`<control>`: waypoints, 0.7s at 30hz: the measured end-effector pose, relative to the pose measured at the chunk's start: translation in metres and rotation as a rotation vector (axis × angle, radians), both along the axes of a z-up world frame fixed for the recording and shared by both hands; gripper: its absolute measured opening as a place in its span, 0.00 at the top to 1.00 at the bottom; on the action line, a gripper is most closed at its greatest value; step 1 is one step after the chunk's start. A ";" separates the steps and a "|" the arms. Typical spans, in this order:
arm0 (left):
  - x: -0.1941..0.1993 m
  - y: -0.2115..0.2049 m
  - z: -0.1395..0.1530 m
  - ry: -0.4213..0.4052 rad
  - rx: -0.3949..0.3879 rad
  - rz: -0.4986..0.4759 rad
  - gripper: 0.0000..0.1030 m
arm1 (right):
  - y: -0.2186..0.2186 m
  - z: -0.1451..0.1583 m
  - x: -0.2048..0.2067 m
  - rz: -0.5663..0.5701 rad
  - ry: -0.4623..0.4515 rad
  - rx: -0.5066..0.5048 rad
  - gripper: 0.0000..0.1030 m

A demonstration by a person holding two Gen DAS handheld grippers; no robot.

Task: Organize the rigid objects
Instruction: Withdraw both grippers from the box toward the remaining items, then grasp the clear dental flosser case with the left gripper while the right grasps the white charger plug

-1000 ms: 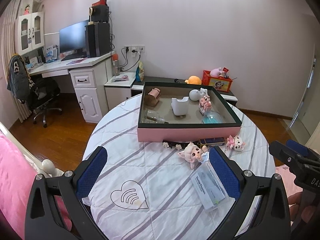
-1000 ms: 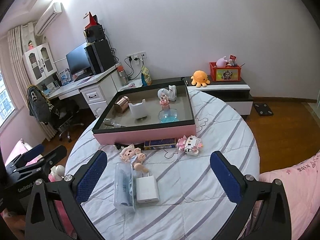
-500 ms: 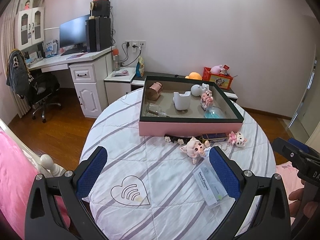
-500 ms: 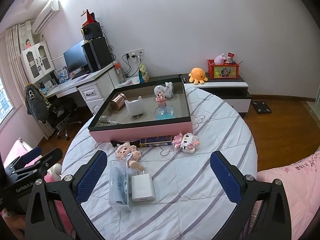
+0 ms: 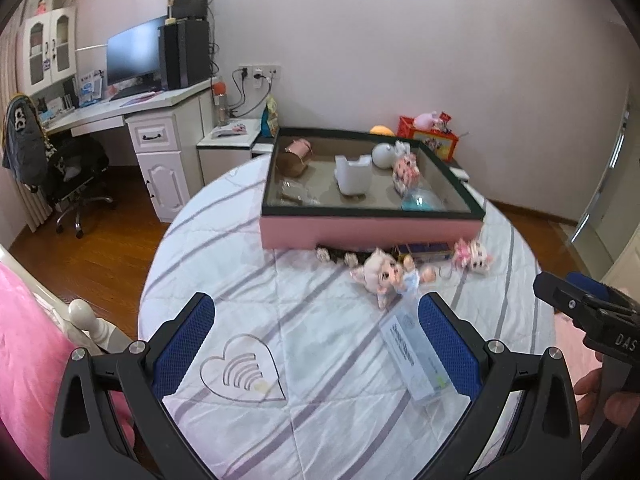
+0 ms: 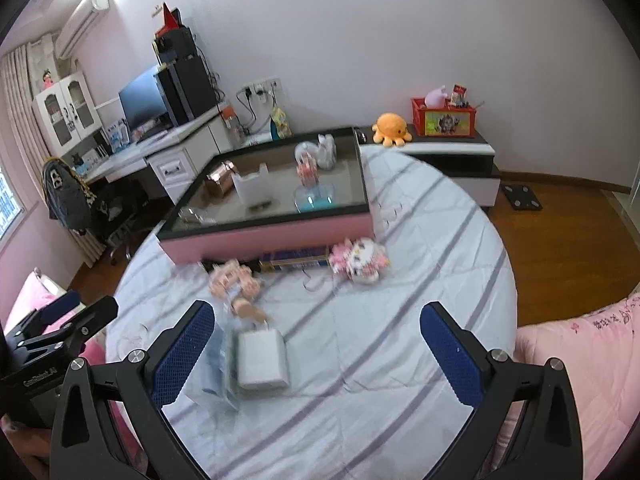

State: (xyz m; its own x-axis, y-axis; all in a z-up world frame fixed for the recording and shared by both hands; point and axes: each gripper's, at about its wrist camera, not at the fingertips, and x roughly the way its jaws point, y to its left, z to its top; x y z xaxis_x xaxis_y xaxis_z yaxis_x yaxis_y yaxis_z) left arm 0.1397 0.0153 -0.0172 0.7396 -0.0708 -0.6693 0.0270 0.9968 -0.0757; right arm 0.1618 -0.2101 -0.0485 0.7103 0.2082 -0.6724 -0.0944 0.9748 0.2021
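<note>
We see the left gripper held wide apart over the striped round table, gripping nothing. The pink tray sits beyond, a doll just before it, a clear packet beside the right finger.

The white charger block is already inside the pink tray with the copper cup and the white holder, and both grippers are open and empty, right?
Not quite. The white charger block lies outside the pink tray, on the striped cloth near the right gripper, as the right wrist view shows. The copper cup and white holder are in the tray, and both grippers, including the left gripper, are open and empty.
</note>
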 end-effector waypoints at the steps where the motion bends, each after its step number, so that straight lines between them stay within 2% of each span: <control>1: -0.001 -0.002 -0.003 0.010 -0.001 -0.004 0.00 | -0.001 -0.004 0.000 0.001 0.013 -0.002 0.00; 7: -0.010 -0.022 -0.010 0.025 -0.042 -0.069 0.00 | -0.007 -0.030 -0.001 0.010 0.078 -0.022 0.00; 12: -0.013 -0.055 -0.025 0.065 -0.013 -0.120 0.00 | -0.018 -0.045 -0.004 0.002 0.110 -0.024 0.00; 17: -0.009 -0.072 -0.042 0.108 -0.002 -0.103 0.00 | -0.033 -0.053 -0.008 -0.006 0.124 -0.026 0.00; 21: -0.007 -0.077 -0.051 0.106 -0.011 -0.089 0.00 | -0.040 -0.059 -0.009 -0.009 0.135 -0.014 0.00</control>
State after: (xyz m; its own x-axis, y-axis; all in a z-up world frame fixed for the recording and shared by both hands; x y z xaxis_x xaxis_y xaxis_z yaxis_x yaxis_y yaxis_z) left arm 0.1328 -0.0615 -0.0685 0.6550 -0.1402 -0.7425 0.1062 0.9900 -0.0932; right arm 0.1531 -0.2505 -0.1074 0.6145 0.1925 -0.7650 -0.0588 0.9782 0.1989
